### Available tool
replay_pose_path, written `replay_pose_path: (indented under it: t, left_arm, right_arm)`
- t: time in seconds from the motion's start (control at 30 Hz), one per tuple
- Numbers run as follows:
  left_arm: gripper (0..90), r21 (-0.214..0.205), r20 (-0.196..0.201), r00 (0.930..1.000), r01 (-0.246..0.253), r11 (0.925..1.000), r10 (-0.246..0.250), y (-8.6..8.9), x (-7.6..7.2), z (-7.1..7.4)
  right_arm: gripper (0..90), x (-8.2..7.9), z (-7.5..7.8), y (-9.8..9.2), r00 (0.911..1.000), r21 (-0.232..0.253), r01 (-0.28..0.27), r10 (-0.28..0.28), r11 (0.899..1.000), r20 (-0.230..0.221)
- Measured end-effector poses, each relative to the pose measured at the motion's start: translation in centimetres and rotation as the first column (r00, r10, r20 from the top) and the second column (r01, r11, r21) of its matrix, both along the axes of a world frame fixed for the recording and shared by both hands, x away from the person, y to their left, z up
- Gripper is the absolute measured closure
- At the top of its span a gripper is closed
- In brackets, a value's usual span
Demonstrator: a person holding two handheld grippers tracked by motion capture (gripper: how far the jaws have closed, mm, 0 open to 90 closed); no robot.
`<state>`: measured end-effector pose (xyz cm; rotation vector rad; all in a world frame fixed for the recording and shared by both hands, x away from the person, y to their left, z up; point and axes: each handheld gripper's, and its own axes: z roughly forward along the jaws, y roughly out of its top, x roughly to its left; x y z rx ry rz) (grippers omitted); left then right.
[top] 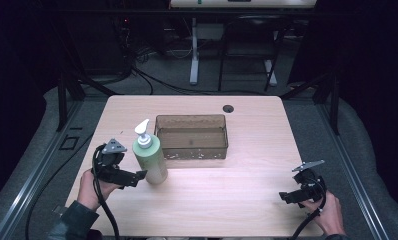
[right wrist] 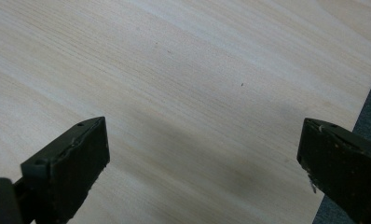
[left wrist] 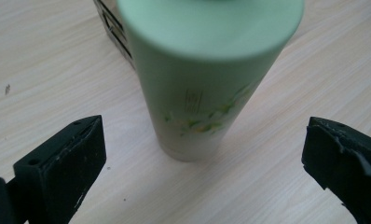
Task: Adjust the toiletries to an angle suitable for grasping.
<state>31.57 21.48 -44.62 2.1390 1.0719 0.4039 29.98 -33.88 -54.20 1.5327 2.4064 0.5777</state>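
I have the left gripper (top: 141, 174) drawn up level with the pale green plastic pump bottle (top: 149, 157), which stands upright on the light wooden table (top: 237, 185) just in front of the near-left corner of the brown translucent plastic bin (top: 192, 136). In the left gripper view the bottle's body (left wrist: 204, 93) sits between the two black jaws, and they stand wide, with bare table showing on either side, so nothing is held yet. In the high view the tips seem to be almost at the bottle's lower side; whether one grazes it I cannot tell.

My right gripper (top: 286, 196) rests low near the table's near-right corner, well apart from both bottle and bin. Its own view looks along spread jaws onto plain wood (right wrist: 183, 93), so it is wide and empty too.

As I judge it, the work is at its very start: the approach to the bottle is nearly made, but the closing, the lift and any carrying are all left. The bin looks empty, apart from faint specks along its floor, and seems the likely place for the bottle to go.
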Motion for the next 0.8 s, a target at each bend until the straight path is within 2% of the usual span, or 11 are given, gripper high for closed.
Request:
replay_pose_path:
  t: [0.1,0.17,0.3,0.47,0.5,0.57,0.6,0.63,0.8]
  left_arm:
    - [0.0,0.005,0.037,0.9993,-0.011,0.9999,0.011,-0.6,0.4,0.7]
    - [0.0,0.004,0.042,0.999,-0.013,0.9999,0.012,-0.8,0.5,0.8]
    - [0.0,0.035,0.082,0.9963,-0.028,0.999,0.025,-2.1,1.1,1.0]
    - [0.8,0.05,0.094,0.9948,-0.045,0.9977,0.04,-2.8,1.8,0.9]
    - [2.4,0.034,0.099,0.9938,-0.053,0.998,0.049,-2.9,1.8,0.9]
    - [8.4,0.044,0.093,0.9948,-0.045,0.998,0.041,-2.9,2.1,0.8]
    - [10.3,0.031,0.102,0.9935,-0.054,0.9981,0.051,-2.9,2.1,0.7]
    - [11.6,0.041,0.093,0.9948,-0.045,0.9982,0.041,-2.9,2.2,0.6]
    - [11.9,0.031,0.091,0.9956,-0.026,0.9992,0.024,-2.8,2.4,0.5]
  right_arm:
    - [1.8,0.0,0.1,0.0,1.0,0.002,0.002,-0.002,1.0,0.002]
    - [1.8,0.0,0.0,0.1,1.0,0.004,0.0,0.0,1.0,0.001]
    - [1.9,0.0,0.1,0.1,1.0,0.003,-0.001,0.001,1.0,0.002]
    - [1.9,-0.1,0.1,0.0,1.0,0.001,0.0,0.0,1.0,0.008]
    - [1.9,-0.1,0.1,0.0,1.0,0.001,-0.001,0.001,1.0,0.008]
    - [2.0,-0.1,0.1,0.0,1.0,-0.002,-0.002,0.002,1.0,0.007]
    - [2.1,0.0,0.1,0.0,1.0,0.001,-0.003,0.003,1.0,0.009]
    - [2.1,-0.1,0.1,0.0,0.9999,0.0,-0.003,0.003,1.0,0.011]
    - [2.1,-0.1,0.2,0.1,0.9999,-0.005,-0.008,0.008,1.0,0.013]
